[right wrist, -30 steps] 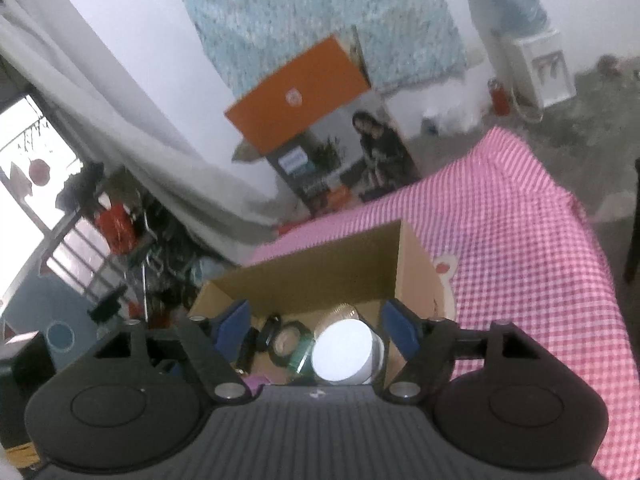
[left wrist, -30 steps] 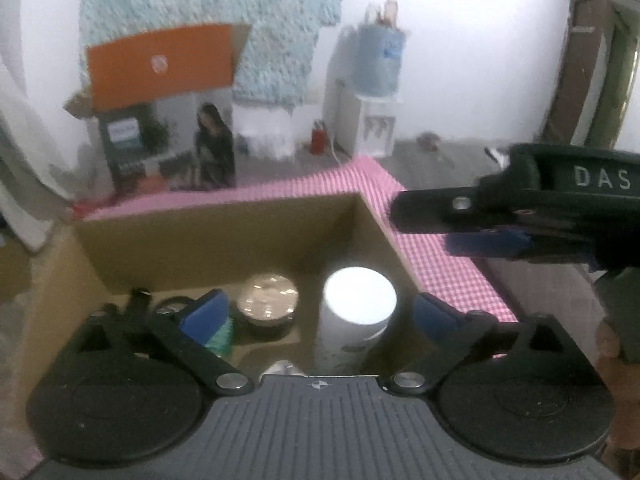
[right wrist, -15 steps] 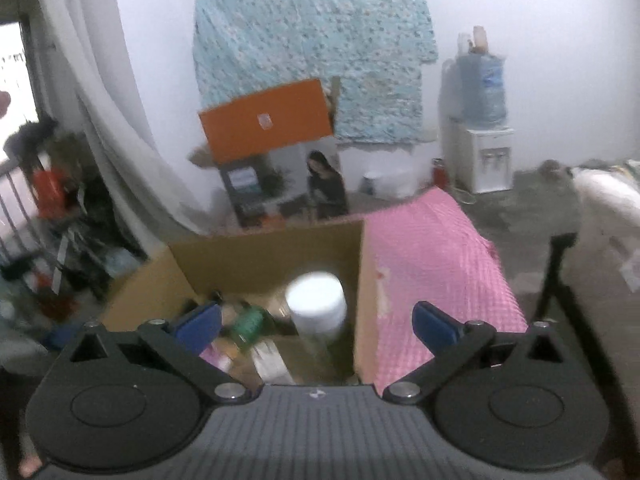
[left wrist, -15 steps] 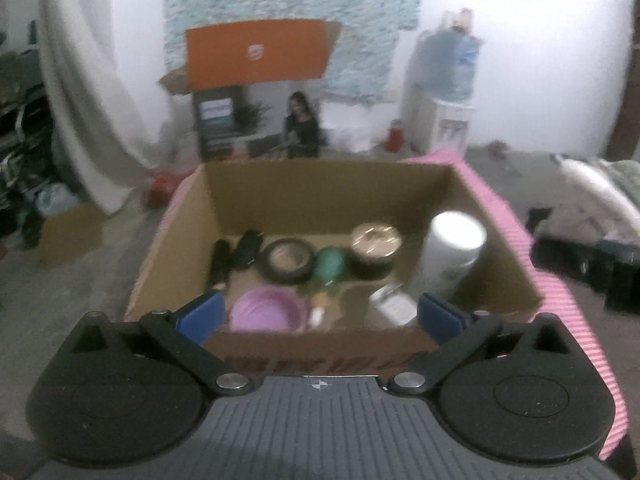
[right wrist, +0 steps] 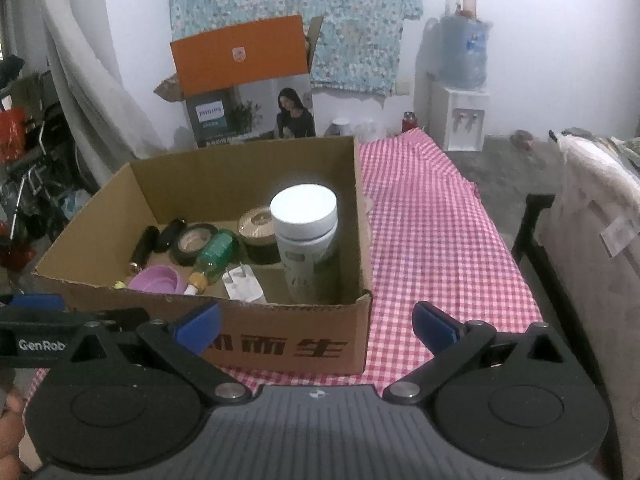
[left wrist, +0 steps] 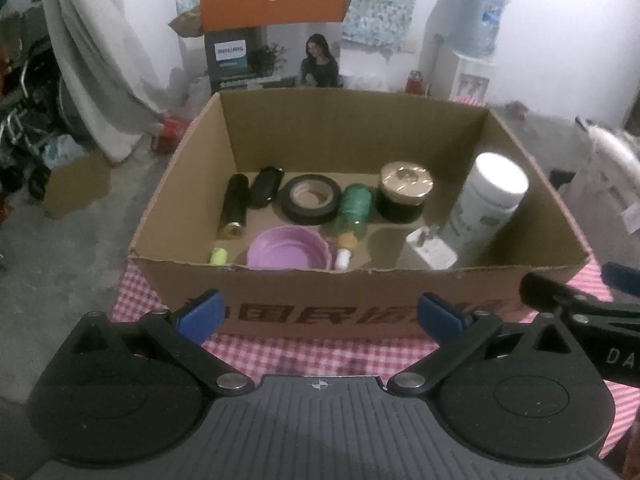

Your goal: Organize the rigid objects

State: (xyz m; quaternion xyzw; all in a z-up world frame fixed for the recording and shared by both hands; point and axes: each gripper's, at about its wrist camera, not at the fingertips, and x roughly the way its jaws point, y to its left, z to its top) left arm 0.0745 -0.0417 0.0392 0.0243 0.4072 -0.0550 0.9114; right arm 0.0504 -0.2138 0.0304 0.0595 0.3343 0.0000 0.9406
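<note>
Cardboard fills both views now: the cardboard box (left wrist: 360, 312) sits mid-frame on the checked cloth (right wrist: 432, 240), and both grippers have pulled back from it. A second ago the right gripper (right wrist: 316, 322) had its blue pads either side of the white jar (right wrist: 306, 240); its jaws have just been opening, and now they stand spread wide at the bottom of the frame with nothing between them but the box's front wall further off. So the jar has been let go and stays in the box, upright in the right-hand near corner. That reads as one more item stowed.

The left gripper (left wrist: 320, 316) is spread wide too, empty, low in its own frame, with the right tool poking in at the lower right edge.

Inside, things look tidy enough: two black tubes (left wrist: 248, 196) at the left, a tape roll (left wrist: 311, 199) centre, a green bottle (left wrist: 354, 208) lying beside it, a gold-lidded jar (left wrist: 404, 190) behind, a purple bowl (left wrist: 286, 252) and a white plug (left wrist: 432, 248) near the front wall. No loose item shows on the cloth in either view.
</note>
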